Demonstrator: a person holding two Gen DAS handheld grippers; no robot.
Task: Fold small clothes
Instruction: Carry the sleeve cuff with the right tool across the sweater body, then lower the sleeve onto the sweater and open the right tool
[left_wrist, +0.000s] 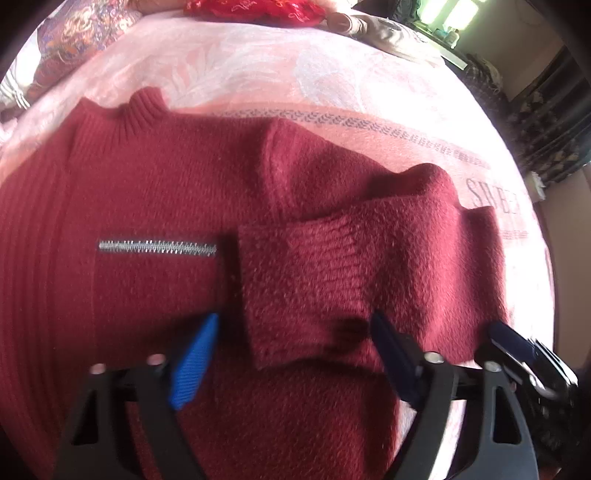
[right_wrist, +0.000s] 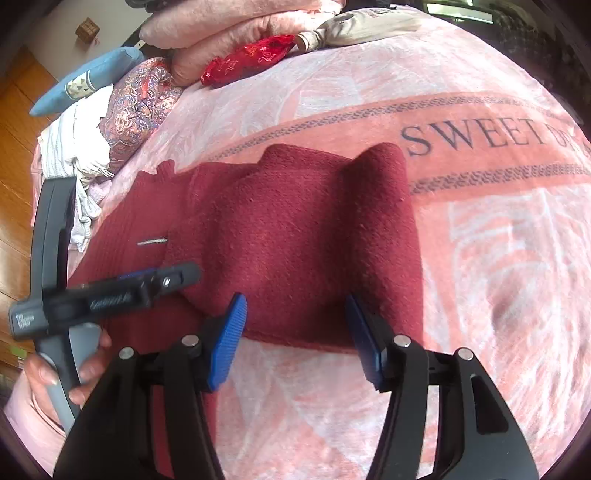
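Observation:
A dark red knit sweater lies flat on the pink blanket, collar at the far left, a silver zipper across its body. One sleeve is folded over the body. My left gripper is open just above the sleeve's cuff, holding nothing. In the right wrist view the sweater lies ahead, and my right gripper is open at its near edge, holding nothing. The left gripper shows at the left there, in a hand. The right gripper's tip shows in the left wrist view.
Pillows and folded cloth are piled at the bed's far side: a red embroidered cloth, a patterned pillow, a blue pillow and white clothes. Wooden floor lies past the bed's left edge.

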